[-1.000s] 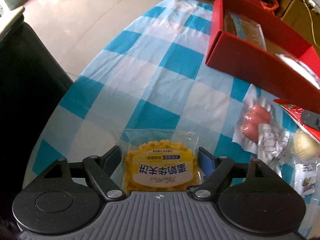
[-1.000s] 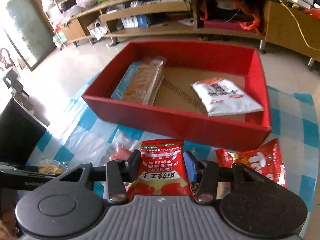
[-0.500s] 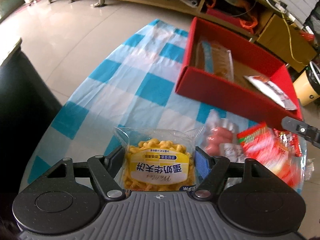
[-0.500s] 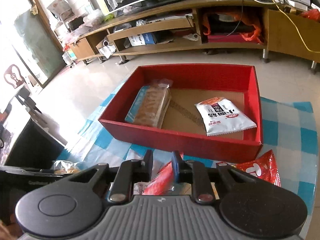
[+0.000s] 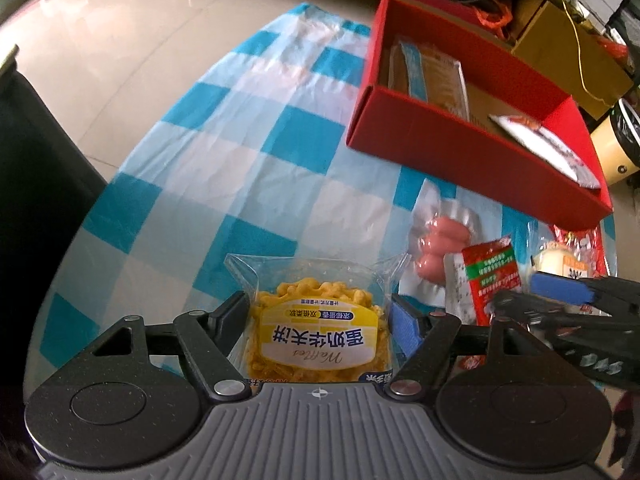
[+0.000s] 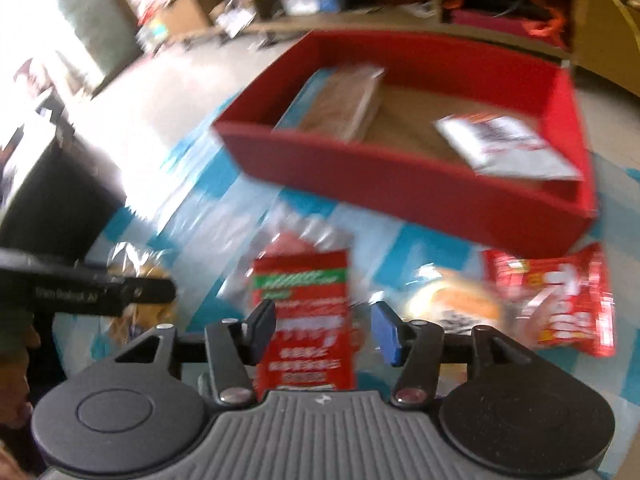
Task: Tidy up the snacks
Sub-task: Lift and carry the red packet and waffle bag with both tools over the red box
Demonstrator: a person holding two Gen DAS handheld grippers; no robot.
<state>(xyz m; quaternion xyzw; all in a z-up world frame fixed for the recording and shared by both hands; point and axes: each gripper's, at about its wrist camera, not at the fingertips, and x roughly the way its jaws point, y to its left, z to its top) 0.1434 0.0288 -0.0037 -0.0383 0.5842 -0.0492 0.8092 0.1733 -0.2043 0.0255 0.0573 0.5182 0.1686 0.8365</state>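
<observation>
**A:** Start with the big things. Where does it all stand?

**B:** The checked tablecloth (image 5: 240, 152) covers the table, and the red box (image 5: 460, 148) sits at its far side. Two packs lie inside already: a long brown biscuit pack (image 5: 432, 76) against the left wall and a white packet (image 5: 548, 148) towards the right.

**A:** And your two hands?

**B:** My left gripper (image 5: 318, 320) is closed on the yellow waffle pack (image 5: 318, 332), both fingers pressed against its sides. A second ago it lay low over the cloth; now it rides higher, with the box nearer in view. I judge it is on its way in.

**A:** The right?

**B:** That is what changed. Half a second ago my right gripper (image 6: 324, 330) was pinched on the red snack packet (image 6: 308, 320). Now its jaws stand wide, with a gap on either side of the packet, which seems to rest on the cloth short of the box, partly over the sausage pack (image 5: 440, 248). The right view is blurred, so I cannot say whether it still touches a finger.

**A:** So what does that mean?

**B:** In my judgement, that packet needs a fresh grip before it goes in. A red bag (image 6: 560, 300) and a small round bun (image 5: 556, 260) also wait outside.
</observation>
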